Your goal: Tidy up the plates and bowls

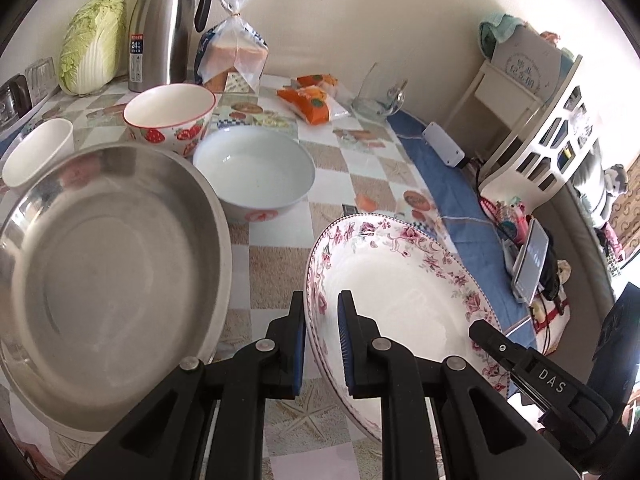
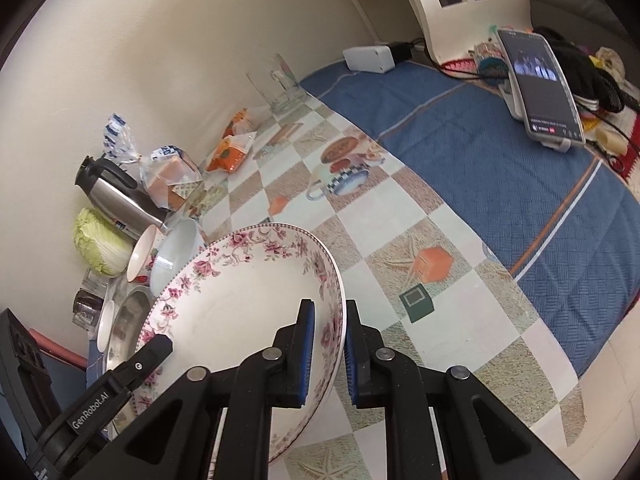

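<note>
A white plate with a pink floral rim [image 1: 404, 280] is held by both grippers above the checkered table. My left gripper [image 1: 322, 336] is shut on its left rim. My right gripper [image 2: 330, 344] is shut on its right rim; the plate also shows in the right wrist view [image 2: 240, 300]. A steel basin [image 1: 100, 280] sits to the left. Behind it stand a pale blue bowl [image 1: 254, 170], a strawberry-patterned bowl [image 1: 170, 114] and a small white cup [image 1: 38, 152].
At the back stand a steel thermos [image 1: 168, 28], a cabbage [image 1: 94, 44], bagged bread [image 1: 236, 52], orange snack packets [image 1: 312, 98] and a glass holder [image 1: 378, 92]. A blue cloth [image 2: 500, 168] covers the right side, with a phone on a stand [image 2: 540, 84].
</note>
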Demonstrator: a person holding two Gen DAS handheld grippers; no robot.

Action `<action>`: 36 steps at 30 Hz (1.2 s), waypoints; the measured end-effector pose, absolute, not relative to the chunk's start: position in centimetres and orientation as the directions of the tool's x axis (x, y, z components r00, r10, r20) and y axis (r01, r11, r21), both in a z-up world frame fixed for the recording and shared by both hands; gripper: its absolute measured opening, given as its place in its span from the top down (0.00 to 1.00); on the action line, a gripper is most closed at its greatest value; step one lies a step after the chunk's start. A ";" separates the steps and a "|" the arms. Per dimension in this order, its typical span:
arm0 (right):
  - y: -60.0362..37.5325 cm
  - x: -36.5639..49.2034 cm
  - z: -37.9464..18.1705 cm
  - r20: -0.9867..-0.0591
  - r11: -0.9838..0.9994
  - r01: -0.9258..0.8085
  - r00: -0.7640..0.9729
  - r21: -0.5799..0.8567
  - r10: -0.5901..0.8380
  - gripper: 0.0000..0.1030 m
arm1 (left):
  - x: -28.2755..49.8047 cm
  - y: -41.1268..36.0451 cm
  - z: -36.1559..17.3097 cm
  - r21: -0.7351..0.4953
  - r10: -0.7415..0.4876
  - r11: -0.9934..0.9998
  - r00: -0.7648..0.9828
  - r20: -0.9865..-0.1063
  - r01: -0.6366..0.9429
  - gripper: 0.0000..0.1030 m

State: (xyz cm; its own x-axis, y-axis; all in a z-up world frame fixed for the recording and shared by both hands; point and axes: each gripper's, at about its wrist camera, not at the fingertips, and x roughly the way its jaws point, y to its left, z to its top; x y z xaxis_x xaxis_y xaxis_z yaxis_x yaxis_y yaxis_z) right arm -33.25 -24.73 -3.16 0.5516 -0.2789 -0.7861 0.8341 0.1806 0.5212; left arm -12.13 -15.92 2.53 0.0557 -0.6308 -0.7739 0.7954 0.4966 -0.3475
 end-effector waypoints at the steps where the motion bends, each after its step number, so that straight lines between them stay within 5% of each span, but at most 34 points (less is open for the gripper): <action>1: -24.6 -33.2 -2.9 -0.784 0.184 0.834 0.551 0.520 -0.284 0.86 | -12.0 -15.8 2.7 -0.349 -0.633 0.495 0.056 -0.772 0.796 0.84; 36: -18.0 -20.2 0.7 -0.773 0.389 0.791 0.584 0.472 -0.248 0.86 | 0.4 -7.3 5.4 -0.422 -0.677 0.601 0.152 -0.720 0.679 0.84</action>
State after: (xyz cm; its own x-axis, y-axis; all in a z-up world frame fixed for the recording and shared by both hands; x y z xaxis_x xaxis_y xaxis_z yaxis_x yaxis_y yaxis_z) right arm -20.19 -17.98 0.70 0.5839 -0.2480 -0.7730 0.7907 0.3893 0.4724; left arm 0.37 -7.27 5.36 0.1522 -0.6768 -0.7203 0.6788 0.6012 -0.4215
